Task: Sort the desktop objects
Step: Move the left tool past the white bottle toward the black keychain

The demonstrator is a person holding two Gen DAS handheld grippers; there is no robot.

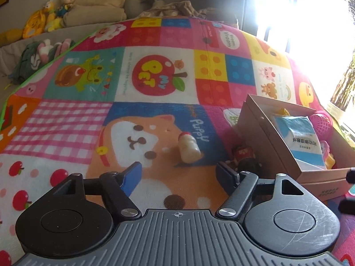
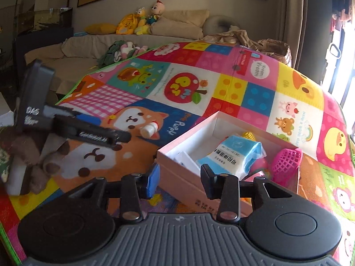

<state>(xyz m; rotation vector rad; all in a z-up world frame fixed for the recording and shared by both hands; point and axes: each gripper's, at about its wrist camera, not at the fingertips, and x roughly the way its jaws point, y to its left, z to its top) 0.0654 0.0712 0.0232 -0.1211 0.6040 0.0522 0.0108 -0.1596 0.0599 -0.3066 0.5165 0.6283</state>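
A small white bottle with a red cap lies on its side on the colourful play mat. My left gripper stands open just short of it, with nothing between the fingers. In the right wrist view the bottle lies just past the tip of the left gripper's black finger. A red toy car sits against the pink box. My right gripper hangs open over the near wall of the box, gripping nothing. Inside lie a blue-white packet and a pink mesh toy.
A brown plush toy lies at the mat's left near corner. A sofa with soft toys and cushions stands behind the mat. Strong window glare washes out the far right. The box also holds a yellow toy.
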